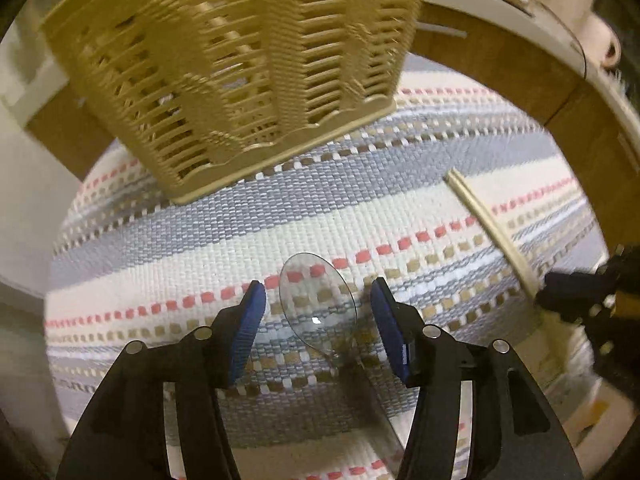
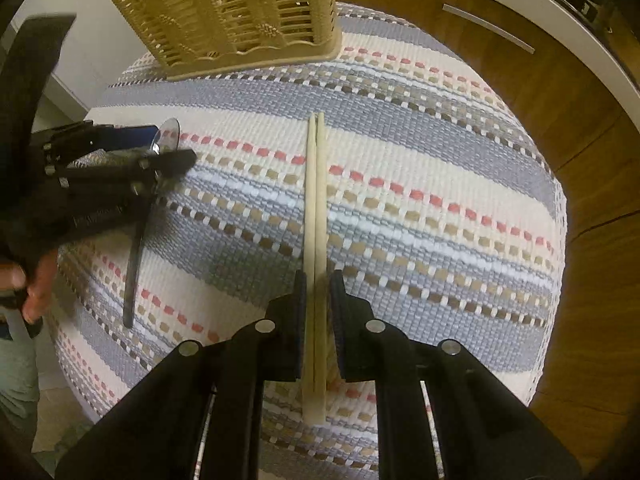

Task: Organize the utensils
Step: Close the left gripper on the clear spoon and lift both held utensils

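Note:
A clear plastic spoon (image 1: 318, 304) lies on the striped woven mat (image 1: 240, 240). My left gripper (image 1: 318, 296) is open, its blue pads on either side of the spoon's bowl, apart from it. It also shows in the right wrist view (image 2: 168, 148) over the spoon (image 2: 136, 248). A pair of pale chopsticks (image 2: 315, 240) lies on the mat (image 2: 440, 200). My right gripper (image 2: 318, 280) straddles them, jaws close beside them with small gaps. The chopsticks (image 1: 492, 224) and right gripper (image 1: 572, 300) show at the right of the left wrist view. A tan slatted utensil basket (image 1: 240, 72) stands at the mat's far side.
The basket also shows in the right wrist view (image 2: 236, 12). The mat covers a small round table. A wooden floor (image 2: 580, 160) and a white cabinet edge (image 2: 540, 12) lie beyond it. The person's hand (image 2: 32, 280) is at the left.

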Demonstrator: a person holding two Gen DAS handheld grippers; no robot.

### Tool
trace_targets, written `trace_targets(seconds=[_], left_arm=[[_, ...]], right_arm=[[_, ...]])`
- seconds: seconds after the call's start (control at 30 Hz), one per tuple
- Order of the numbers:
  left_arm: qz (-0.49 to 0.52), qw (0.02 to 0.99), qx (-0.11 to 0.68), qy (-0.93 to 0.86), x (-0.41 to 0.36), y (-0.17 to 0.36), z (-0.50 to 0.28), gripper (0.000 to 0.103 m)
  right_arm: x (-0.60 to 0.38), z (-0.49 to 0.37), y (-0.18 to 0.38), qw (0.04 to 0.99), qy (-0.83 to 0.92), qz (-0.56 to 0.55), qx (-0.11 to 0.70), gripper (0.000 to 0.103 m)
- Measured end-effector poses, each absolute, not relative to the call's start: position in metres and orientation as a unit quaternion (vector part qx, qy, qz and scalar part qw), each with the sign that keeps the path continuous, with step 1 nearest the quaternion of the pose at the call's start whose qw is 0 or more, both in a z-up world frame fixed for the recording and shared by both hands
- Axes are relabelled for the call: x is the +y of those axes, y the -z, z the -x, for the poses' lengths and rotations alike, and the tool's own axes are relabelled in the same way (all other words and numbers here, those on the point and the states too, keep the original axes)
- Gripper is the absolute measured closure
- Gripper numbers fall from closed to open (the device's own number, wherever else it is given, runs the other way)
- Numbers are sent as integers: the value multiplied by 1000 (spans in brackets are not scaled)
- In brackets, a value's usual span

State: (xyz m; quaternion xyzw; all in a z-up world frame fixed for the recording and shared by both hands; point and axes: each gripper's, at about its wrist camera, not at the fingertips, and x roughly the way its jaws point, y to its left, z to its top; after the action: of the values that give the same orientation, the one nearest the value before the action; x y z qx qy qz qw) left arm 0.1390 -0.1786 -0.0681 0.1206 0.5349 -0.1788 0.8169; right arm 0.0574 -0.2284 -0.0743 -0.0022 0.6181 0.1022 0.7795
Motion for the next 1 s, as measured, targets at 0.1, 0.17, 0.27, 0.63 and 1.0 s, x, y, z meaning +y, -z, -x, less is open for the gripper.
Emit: trace_targets(seconds=[0.1,0.17,0.27,0.63,1.0], left_arm=[[-121,815,535,185,-183,68,-137,57],[-123,816,534,187,-183,67,-133,60],[-128,816,531,191,-177,64,-130,66],[-120,829,502,214,-173,62,-123,70],[-15,906,328,267,-119,-37,-88,70]], right_arm=[[-228,-62,71,776,-109,-16,621,76],[-228,-70,65,782,-106,-14,614,67],[-224,-85,66,776,-109,-6,622,67],[-193,-109,77,754,-102,61,646,93],[-203,-82,-21,850,-183,-11,494,93]])
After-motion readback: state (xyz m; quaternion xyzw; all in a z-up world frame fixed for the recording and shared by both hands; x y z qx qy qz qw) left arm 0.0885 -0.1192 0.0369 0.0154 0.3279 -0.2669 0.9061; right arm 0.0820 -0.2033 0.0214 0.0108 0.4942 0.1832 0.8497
